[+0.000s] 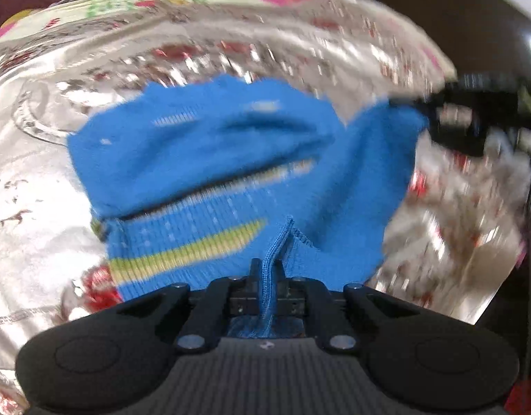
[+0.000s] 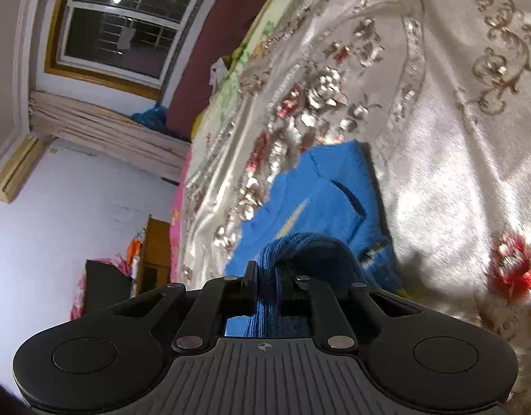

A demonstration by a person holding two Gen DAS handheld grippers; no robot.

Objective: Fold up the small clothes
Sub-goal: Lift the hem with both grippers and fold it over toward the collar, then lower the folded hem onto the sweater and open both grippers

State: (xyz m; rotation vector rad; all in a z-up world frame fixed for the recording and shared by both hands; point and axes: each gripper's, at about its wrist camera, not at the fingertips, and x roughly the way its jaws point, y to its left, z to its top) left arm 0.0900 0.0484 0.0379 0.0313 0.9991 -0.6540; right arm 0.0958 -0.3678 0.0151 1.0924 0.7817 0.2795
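A small blue knitted garment (image 1: pixel 213 159) with yellow stripes lies bunched on a shiny embroidered bedspread (image 1: pixel 40 228). My left gripper (image 1: pixel 269 269) is shut on a seam edge of this garment at its near side; a strip of blue cloth runs between the fingers. At the right of the left wrist view, my right gripper (image 1: pixel 421 107) pinches the garment's far corner. In the right wrist view the right gripper (image 2: pixel 267 273) is shut on a ribbed fold of the blue garment (image 2: pixel 320 193), which trails away over the bedspread (image 2: pixel 438 173).
A floral sheet (image 1: pixel 134 0) and a dark red headboard (image 2: pixel 230 34) lie beyond the bedspread. A window (image 2: pixel 127 24), a curtain, a white wall and a wooden cabinet (image 2: pixel 154 252) stand to the left of the bed in the right wrist view.
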